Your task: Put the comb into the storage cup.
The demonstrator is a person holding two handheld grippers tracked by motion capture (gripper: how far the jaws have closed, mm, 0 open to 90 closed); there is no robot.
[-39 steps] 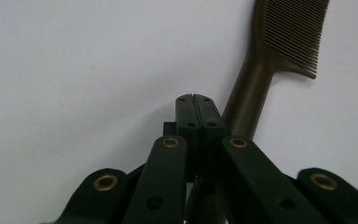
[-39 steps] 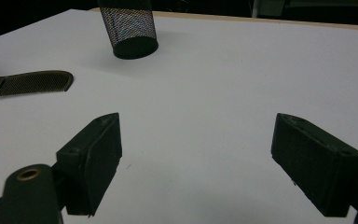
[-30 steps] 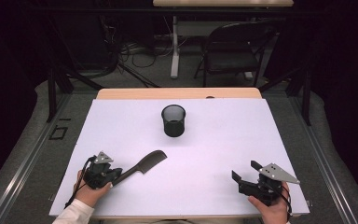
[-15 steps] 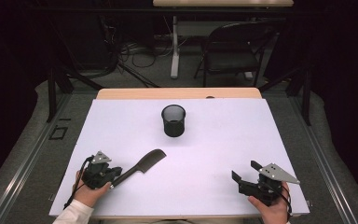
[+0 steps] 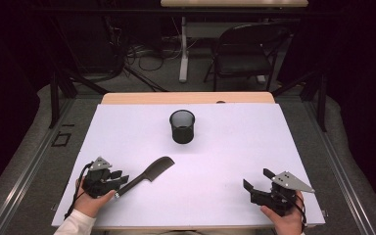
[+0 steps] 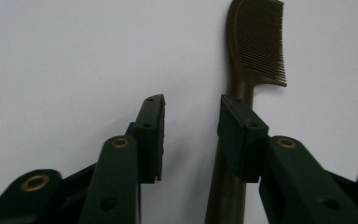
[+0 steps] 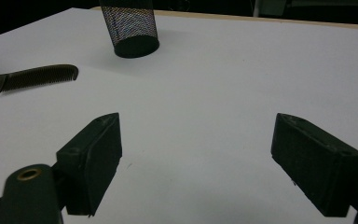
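A dark brown comb lies flat on the white table, teeth end toward the middle, handle toward my left gripper. In the left gripper view the left gripper is open and low over the table. The comb handle runs under its right-hand jaw, and the gap between the jaws holds nothing. A black mesh cup stands upright at the table's middle back. My right gripper rests open near the front right. Its view shows wide-apart jaws with the cup and comb farther off.
The white table sheet has a wooden strip along its far edge. Behind the table stand a folding chair and a desk leg with cables on the floor. A hand holds each gripper at the near edge.
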